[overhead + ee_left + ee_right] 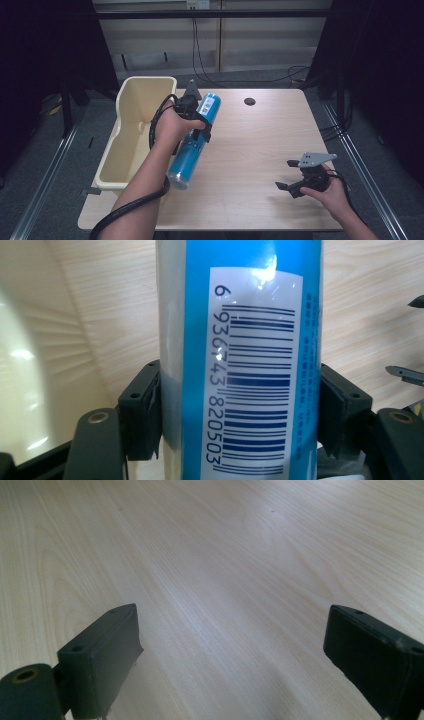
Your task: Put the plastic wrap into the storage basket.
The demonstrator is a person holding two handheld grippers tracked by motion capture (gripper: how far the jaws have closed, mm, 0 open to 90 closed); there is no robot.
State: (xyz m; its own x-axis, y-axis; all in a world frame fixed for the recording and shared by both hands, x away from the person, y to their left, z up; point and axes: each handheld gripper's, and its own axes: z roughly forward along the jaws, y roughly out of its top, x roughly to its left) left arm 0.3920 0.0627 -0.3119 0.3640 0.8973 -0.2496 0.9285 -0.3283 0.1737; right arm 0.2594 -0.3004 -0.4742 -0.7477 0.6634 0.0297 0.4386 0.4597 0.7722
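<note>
A long blue can (195, 140) with a white barcode label is held tilted above the table's left half, its label end toward the far side. My left gripper (196, 129) is shut on the can's middle. In the left gripper view the can (240, 360) stands between the two black pads (142, 410), which press its sides. My right gripper (286, 175) rests low at the table's right front, open, with its jaws pointing left. The right gripper view shows its fingers (100, 655) wide apart over bare wood.
A cream plastic bin (132, 132) stands along the table's left edge, just left of the can. A small dark round hole (249, 101) sits near the table's far edge. The wooden table (260, 150) ends close behind the right hand.
</note>
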